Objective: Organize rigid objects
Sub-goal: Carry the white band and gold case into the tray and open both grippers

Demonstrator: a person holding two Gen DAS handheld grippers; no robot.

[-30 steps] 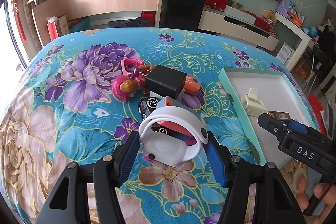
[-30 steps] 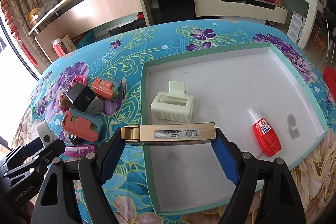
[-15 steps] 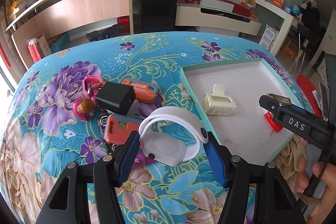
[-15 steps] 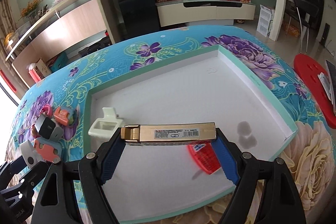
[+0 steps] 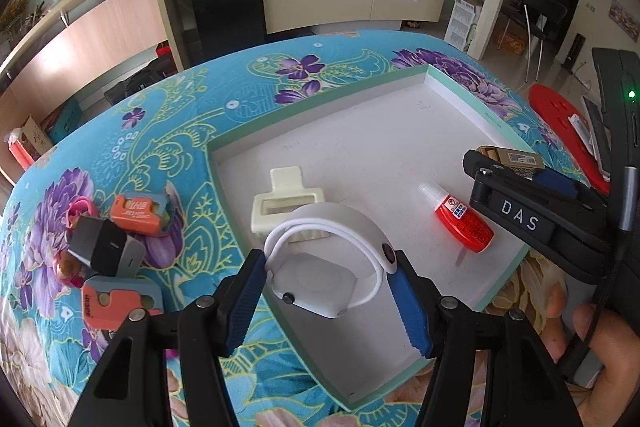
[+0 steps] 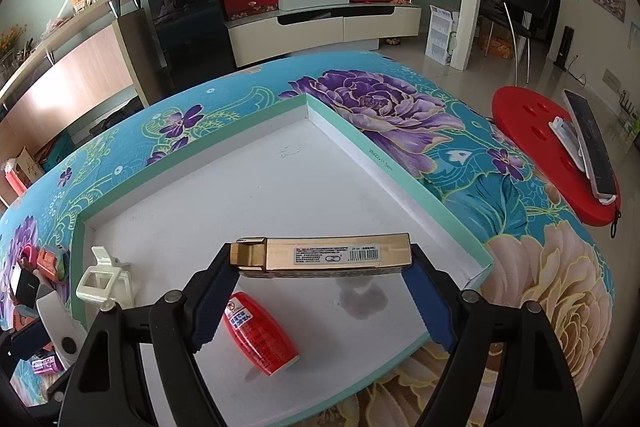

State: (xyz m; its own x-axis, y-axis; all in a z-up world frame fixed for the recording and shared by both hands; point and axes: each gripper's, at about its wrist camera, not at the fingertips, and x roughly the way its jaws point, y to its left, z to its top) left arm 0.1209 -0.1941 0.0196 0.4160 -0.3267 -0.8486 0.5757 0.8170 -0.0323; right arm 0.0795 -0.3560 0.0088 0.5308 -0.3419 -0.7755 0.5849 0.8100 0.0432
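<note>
My left gripper (image 5: 328,283) is shut on a white round gadget with a looped band (image 5: 320,267), held above the near left part of the teal-rimmed white tray (image 5: 400,83). My right gripper (image 6: 320,267) is shut on a long gold box (image 6: 324,255) by its two ends, over the tray's (image 6: 400,171) near right part. In the tray lie a cream plastic holder (image 5: 286,201) and a red bottle with a white cap (image 5: 460,219). The right gripper (image 5: 520,203) also shows at the right of the left wrist view, gold box (image 5: 510,157) at its tip.
On the floral cloth left of the tray lie two orange-and-grey items (image 5: 138,211) (image 5: 120,301), a black-and-grey block (image 5: 106,247) and a pink toy (image 5: 82,209). A red stool (image 6: 556,155) with a phone stands right of the table. A hand (image 5: 600,347) grips the right tool.
Both grippers have swung right across the table with their loads. The white gadget went from above the loose pile to above the tray; the gold box moved toward the tray's right side.
</note>
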